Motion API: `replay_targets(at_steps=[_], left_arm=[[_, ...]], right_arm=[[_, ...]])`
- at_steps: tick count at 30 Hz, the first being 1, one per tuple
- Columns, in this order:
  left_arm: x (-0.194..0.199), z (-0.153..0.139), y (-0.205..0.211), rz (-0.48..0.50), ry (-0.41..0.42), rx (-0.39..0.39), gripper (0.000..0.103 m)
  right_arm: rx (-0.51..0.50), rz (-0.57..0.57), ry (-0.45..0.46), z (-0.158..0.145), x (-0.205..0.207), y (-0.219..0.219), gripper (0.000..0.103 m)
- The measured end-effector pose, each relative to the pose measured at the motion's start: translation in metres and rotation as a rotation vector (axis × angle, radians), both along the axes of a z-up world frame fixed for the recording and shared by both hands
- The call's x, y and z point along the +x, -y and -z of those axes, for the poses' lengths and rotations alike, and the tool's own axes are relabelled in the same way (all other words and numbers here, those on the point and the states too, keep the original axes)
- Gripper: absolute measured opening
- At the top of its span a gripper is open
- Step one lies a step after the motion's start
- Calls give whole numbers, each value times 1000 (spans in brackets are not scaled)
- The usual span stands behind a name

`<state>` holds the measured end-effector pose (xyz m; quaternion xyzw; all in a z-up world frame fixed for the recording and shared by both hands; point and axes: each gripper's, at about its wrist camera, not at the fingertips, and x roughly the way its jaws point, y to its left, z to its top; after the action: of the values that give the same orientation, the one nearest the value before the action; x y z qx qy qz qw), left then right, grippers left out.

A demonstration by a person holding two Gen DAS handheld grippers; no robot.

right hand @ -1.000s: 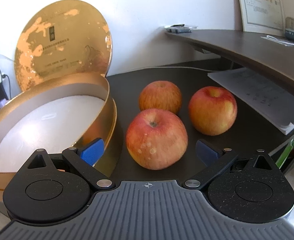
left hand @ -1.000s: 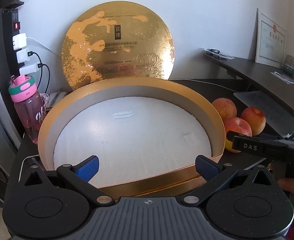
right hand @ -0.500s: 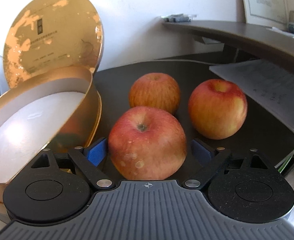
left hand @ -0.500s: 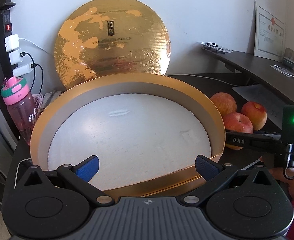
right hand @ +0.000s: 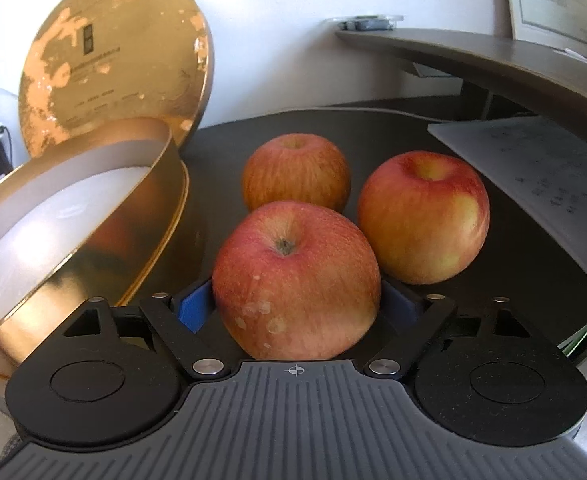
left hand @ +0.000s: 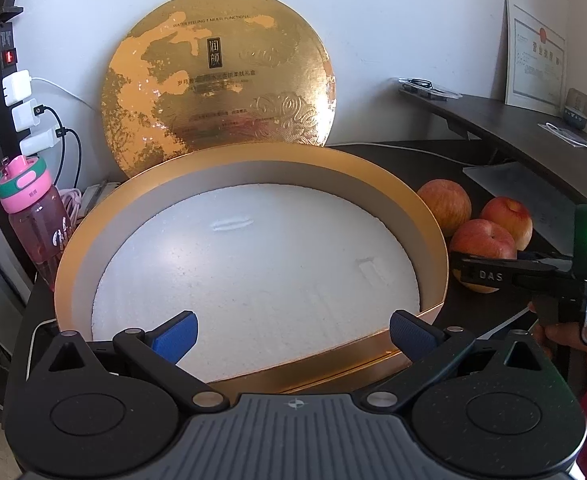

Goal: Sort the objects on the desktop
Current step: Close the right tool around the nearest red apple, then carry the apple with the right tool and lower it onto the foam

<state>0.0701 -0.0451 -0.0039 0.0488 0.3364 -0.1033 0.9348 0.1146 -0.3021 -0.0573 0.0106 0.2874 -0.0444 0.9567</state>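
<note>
Gripping the nearest apple (right hand: 296, 280), the right gripper (right hand: 297, 300) has its blue pads pressed against both flanks of the fruit, the jaws having just closed in on it; the apple sits stem-up on the dark desk (right hand: 373, 128), right against the gripper body. Two more apples stand behind it: one straight back (right hand: 295, 171), and one to the right (right hand: 423, 216) beside a stack of printed papers (right hand: 533, 176) whose text is too small to read. To the left is the round gold box (right hand: 141, 232), open, with a white foam liner (left hand: 253, 264) inside. In the left wrist view the left gripper (left hand: 291, 330) hangs over the near rim of that box with its jaws spread wide and nothing between them, its blue pads (left hand: 175, 336) apart from the rim. The gold lid (left hand: 217, 80) leans upright against the white wall behind the box; along its top runs the line "WATER FEELING 1 MULTI FUNCTIONAL", and below that a dark vertical label with two Chinese characters and further lines too fine to make out. The side of the right gripper shows in this view with white letters "DAS" (left hand: 489, 276) and a green light. A pink bottle (left hand: 33, 216) with a green-and-pink cap stands at the left, under a power strip (left hand: 9, 56) with white chargers plugged in. A framed certificate (left hand: 537, 72) leans on a raised shelf at the right, its print unreadable.
</note>
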Motion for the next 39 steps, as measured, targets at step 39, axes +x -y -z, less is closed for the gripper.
replay_targets(at_steps=[39], left_arm=[[-27, 0, -89, -47, 31, -129, 102]], right_arm=[[-32, -234, 96, -108, 18, -167, 86]])
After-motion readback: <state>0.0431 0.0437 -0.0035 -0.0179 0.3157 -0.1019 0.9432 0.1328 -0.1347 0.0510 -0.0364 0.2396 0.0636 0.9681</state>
